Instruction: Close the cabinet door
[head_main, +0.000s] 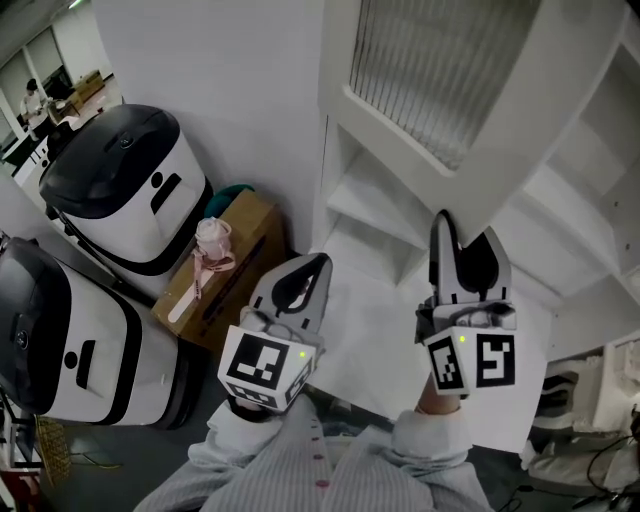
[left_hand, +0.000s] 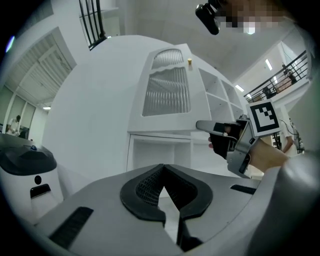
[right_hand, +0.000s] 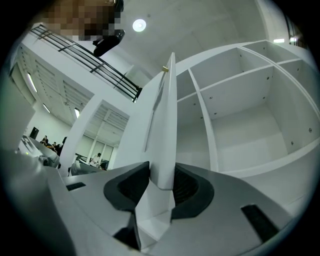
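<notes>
Fingers (right_hand: 127, 187) of right gripper (right_hand: 161, 172) pinch cabinet door (right_hand: 167, 115) (left gripper (left_hand: 163, 170) closed).

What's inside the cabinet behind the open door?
Bare white shelves with nothing on them in the compartments that show. The cabinet door, held at its edge by the right gripper, stands edge-on; in the head view it covers part of the upper shelves.

- white cabinet door (head_main: 432, 75), 1 o'clock: white frame, centre pane grey-frosted with vertical ribbing.
- white open-shelf cabinet (head_main: 585, 215), 3 o'clock: plain white all over.
- grey plastic left gripper (head_main: 315, 265) and grey plastic right gripper (head_main: 467, 228): black mesh-textured pads, cubes with black-on-white square markers.
- rounded plastic units (head_main: 130, 190), 9 o'clock: white bodies, black lids.
- brown cardboard box (head_main: 240, 240), pink item (head_main: 212, 245).
- fabric sleeves (head_main: 300, 460), 6 o'clock: pale grey, faint stripes.
</notes>
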